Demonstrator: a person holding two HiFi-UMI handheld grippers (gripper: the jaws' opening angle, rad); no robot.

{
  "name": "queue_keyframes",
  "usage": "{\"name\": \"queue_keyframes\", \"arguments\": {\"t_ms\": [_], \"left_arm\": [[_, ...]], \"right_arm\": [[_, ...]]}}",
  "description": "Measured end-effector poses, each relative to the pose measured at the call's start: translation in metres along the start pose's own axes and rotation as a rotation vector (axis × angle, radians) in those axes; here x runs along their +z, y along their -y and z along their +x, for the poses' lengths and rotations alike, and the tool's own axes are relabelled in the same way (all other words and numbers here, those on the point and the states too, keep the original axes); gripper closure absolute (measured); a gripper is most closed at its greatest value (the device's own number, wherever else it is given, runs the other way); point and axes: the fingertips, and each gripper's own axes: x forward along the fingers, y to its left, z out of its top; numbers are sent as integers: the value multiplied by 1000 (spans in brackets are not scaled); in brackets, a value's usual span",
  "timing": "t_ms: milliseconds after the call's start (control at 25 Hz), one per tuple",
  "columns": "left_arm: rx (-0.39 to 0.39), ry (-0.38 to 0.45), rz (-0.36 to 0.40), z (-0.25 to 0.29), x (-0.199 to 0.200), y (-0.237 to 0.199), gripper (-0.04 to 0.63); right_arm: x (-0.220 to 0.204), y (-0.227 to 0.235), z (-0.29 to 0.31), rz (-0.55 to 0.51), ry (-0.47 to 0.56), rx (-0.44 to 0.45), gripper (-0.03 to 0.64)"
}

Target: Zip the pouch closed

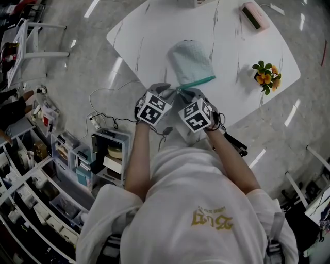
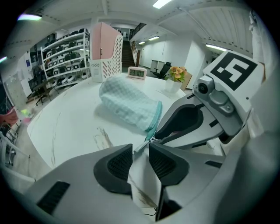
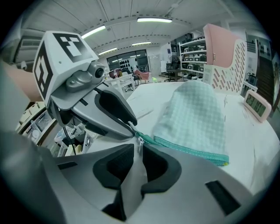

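Note:
A mint-green checked pouch [image 1: 191, 63] [image 2: 127, 103] [image 3: 192, 116] lies on the white marble table [image 1: 232, 46]. Its teal zipper [image 3: 188, 148] runs along the near edge. Both grippers meet at the zipper's near corner, tips almost touching each other. My left gripper [image 1: 172, 93] [image 2: 141, 151] is shut on the zipper's end tab [image 2: 141, 146], pinched at its tips. My right gripper [image 1: 184, 94] [image 3: 138, 148] stands narrowly open. The silver zipper pull [image 3: 140, 141] hangs between its fingertips against one pad. Whether the zipper is done up cannot be told.
On the table stand a pink file rack [image 2: 105, 46] [image 3: 223, 57], a small clock [image 2: 137, 72] [image 3: 258, 105], a flower pot [image 1: 265, 77] and a pink case [image 1: 255, 15]. The table's near edge lies right under the grippers. Storage bins [image 1: 103, 154] and cables sit on the floor at left.

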Motion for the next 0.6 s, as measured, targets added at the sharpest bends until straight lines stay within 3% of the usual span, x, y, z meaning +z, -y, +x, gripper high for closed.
{"name": "queue_keyframes", "arguments": {"t_ms": [200,400,600], "left_arm": [[15,0,15,0,2,0,471],[33,-20,41,0,0,0,547],[14,-7,-5,0,-3,2,558]], "right_arm": [[0,3,3,-20,-14,-26,584],[1,4,3,-10,-15,-22,600],[1,7,2,-10,-20,-24,600]]}}
